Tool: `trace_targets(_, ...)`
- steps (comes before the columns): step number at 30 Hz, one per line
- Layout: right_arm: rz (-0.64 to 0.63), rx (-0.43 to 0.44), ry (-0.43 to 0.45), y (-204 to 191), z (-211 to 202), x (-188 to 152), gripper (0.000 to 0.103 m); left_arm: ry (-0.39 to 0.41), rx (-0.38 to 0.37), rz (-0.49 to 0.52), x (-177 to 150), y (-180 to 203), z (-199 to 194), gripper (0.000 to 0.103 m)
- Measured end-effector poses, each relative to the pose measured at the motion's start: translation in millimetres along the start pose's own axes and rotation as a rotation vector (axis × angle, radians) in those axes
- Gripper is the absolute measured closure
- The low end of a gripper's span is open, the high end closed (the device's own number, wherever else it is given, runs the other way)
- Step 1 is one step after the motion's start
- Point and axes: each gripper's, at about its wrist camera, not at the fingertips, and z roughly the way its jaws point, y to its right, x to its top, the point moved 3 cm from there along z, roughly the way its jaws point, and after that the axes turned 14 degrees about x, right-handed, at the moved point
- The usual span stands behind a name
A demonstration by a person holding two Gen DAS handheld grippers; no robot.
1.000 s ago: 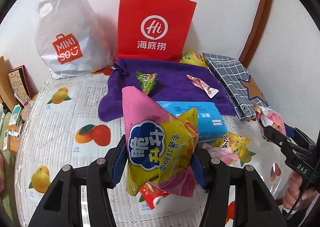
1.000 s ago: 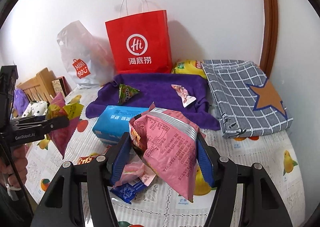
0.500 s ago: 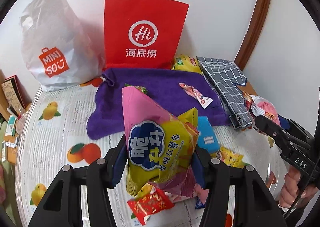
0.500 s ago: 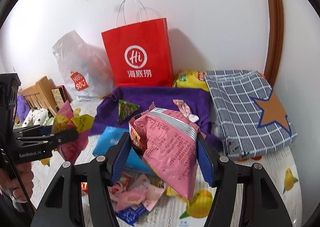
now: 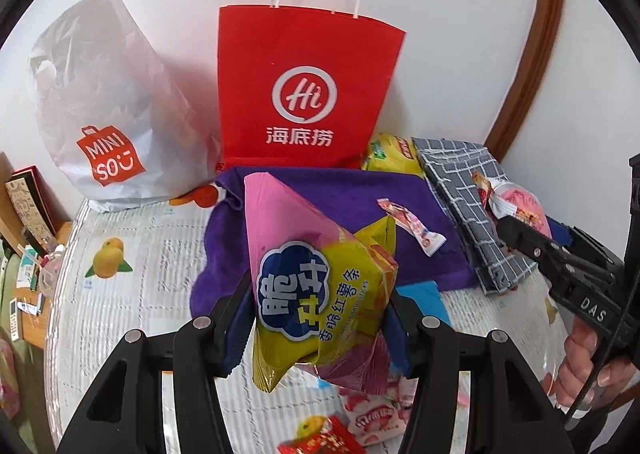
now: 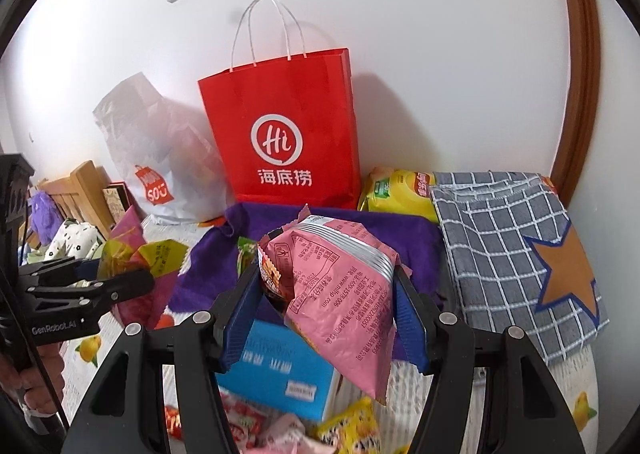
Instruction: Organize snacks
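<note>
Right wrist: red paper bag point(image 6: 288, 134) ahead

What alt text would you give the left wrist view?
The left gripper holds a pink and yellow snack bag above a fruit-print table, facing a red paper bag against the wall. The right gripper holds a pink packet.

Pink-and-yellow foil chip bag point(image 5: 320, 286) showing a blue cloud logo. Pink foil snack packet point(image 6: 340, 294) showing dark print. Red paper bag point(image 5: 304, 90) wearing a white logo. White plastic bag point(image 5: 108, 114), orange logo. Purple towel point(image 5: 352, 190). Grey-blue checked cloth point(image 6: 500, 238) bearing an orange star. Blue box point(image 6: 280, 378). White tablecloth point(image 5: 132, 286) showing fruit prints.
</note>
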Motion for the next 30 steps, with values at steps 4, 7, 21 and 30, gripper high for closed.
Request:
trace_targets(4,-0.001,0.003,0.001,4,17,16,0.04,-0.002,0.01,-0.013,13,-7,11,0.049)
trace_targets(7,0.001,0.007,-0.003,8,31,28,0.04,-0.007,0.013,-0.022,21,-11,20,0.049)
trace_targets(21,0.004,0.035,-0.056,28,84,44,0.04,-0.052,-0.015,-0.039,60,-3,77,0.049)
trace_targets(30,0.019,0.02,-0.157,49,119,27,0.04,-0.117,0.003,-0.042,52,-9,114,0.049)
